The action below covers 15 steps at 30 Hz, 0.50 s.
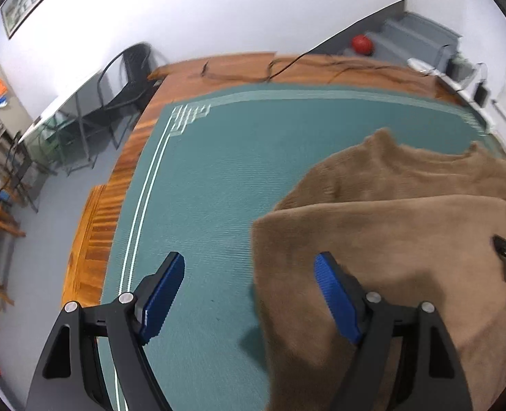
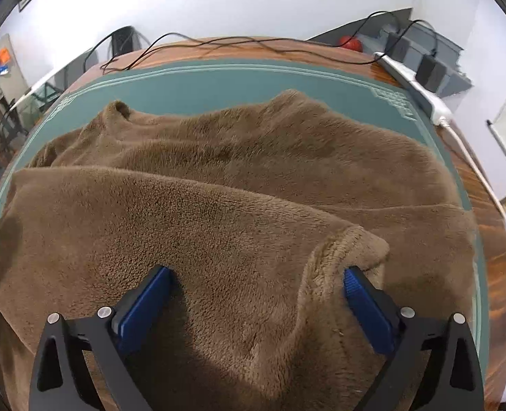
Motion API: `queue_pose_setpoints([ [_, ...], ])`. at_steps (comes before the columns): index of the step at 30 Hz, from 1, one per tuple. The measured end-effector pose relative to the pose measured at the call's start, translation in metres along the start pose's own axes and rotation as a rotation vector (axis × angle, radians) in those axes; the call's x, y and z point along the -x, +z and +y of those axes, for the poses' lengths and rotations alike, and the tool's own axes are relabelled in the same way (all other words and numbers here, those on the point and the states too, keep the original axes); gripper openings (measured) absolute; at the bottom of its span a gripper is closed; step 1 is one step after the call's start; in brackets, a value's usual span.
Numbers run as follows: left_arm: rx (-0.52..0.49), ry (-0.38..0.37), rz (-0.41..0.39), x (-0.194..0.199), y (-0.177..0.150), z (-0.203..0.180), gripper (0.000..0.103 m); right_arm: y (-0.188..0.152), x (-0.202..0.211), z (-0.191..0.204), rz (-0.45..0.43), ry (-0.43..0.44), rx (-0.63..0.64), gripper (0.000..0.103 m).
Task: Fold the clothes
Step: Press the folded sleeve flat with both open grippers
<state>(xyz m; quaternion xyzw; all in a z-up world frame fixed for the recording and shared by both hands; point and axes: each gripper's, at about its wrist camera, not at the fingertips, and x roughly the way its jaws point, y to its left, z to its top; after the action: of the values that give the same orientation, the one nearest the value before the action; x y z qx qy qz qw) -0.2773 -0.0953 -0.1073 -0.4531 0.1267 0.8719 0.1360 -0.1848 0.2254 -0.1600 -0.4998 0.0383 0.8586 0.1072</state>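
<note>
Lying on the green mat (image 1: 201,178), the brown fleece garment (image 2: 253,157) has its near layer doubled over. Left gripper (image 1: 249,291) and right gripper (image 2: 256,298) both gape apart, holding nothing. Advice: pinch corners squarely, keep edges aligned, smooth ridges.

Bright, even indoor light; white wall (image 1: 253,10) near blown out. Soft shadows under gripper fingers (image 2: 143,304) on brown garment (image 2: 218,205). Left view motion-blurred. Strong fisheye bending, dark corner vignette.
</note>
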Motion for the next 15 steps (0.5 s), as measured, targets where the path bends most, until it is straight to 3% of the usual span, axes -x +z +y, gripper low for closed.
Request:
queue_pose_setpoints([
  [5, -0.05, -0.057, 0.04, 0.002, -0.024, -0.023, 0.083, -0.009, 0.04, 0.008, -0.078, 0.056, -0.028, 0.101],
  [12, -0.052, -0.086, 0.145, -0.028, -0.051, -0.033, 0.083, -0.031, 0.029, 0.029, -0.009, 0.038, 0.03, 0.102],
  [15, -0.029, -0.103, 0.153, -0.033, -0.055, -0.028, 0.084, -0.037, 0.014, 0.03, 0.034, 0.042, 0.043, 0.102],
])
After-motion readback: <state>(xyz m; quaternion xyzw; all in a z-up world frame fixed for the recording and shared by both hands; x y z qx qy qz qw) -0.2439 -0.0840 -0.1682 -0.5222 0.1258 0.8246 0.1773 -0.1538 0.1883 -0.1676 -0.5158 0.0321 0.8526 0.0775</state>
